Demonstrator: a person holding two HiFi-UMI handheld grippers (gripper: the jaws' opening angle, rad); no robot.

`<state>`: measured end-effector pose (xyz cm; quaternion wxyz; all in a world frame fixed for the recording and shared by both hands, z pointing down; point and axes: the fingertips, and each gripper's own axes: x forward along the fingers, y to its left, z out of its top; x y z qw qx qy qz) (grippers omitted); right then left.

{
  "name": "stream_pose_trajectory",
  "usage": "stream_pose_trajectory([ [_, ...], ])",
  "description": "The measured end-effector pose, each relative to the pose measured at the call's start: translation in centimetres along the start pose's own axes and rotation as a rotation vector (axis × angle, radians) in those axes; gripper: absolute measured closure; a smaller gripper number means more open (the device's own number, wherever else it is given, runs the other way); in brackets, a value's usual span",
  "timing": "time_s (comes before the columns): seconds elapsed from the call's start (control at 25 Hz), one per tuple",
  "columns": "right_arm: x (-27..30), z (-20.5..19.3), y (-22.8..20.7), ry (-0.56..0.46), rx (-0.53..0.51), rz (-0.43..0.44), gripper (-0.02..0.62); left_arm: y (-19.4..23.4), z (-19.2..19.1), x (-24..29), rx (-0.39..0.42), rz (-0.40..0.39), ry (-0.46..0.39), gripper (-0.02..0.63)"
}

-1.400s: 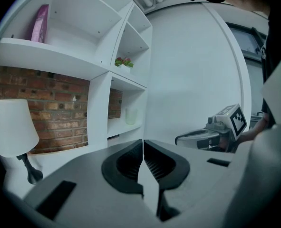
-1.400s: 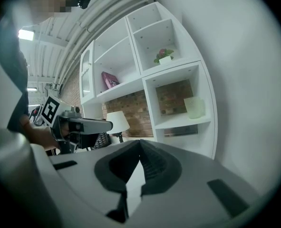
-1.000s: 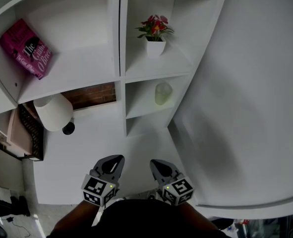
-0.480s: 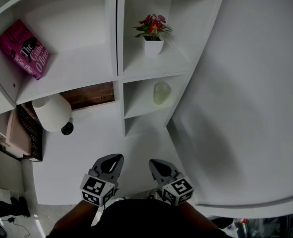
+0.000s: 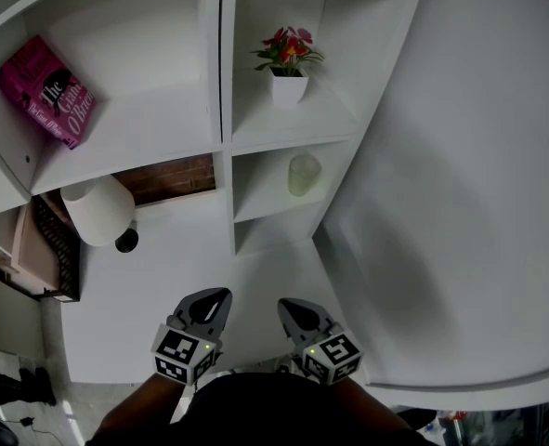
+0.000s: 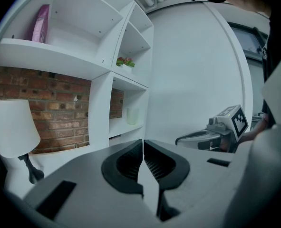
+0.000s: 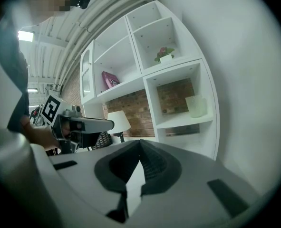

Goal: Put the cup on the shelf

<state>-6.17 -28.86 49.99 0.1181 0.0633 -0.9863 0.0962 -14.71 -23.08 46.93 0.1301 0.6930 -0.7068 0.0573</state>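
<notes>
A pale green frosted cup (image 5: 305,175) stands upright on the lower right compartment of the white shelf unit (image 5: 220,72); it also shows in the left gripper view (image 6: 132,116) and the right gripper view (image 7: 196,106). My left gripper (image 5: 212,302) and right gripper (image 5: 289,309) hover side by side low over the white tabletop (image 5: 163,277), well short of the cup. Both are shut with nothing between the jaws, as seen for the left gripper (image 6: 143,148) and the right gripper (image 7: 140,150) in their own views.
A potted red flower (image 5: 289,63) sits in the compartment above the cup. A pink book (image 5: 48,91) leans in the upper left compartment. A white lamp (image 5: 99,210) stands on the tabletop at left. A curved white wall (image 5: 469,184) closes the right side.
</notes>
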Motion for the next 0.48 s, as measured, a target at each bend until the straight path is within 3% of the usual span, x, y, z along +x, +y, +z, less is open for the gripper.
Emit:
stream_pose_trajectory([
  [0.48, 0.05, -0.01, -0.21, -0.003, 0.014, 0.001, 0.592, 0.07, -0.14, 0.17, 0.001, 0.002, 0.006, 0.594],
])
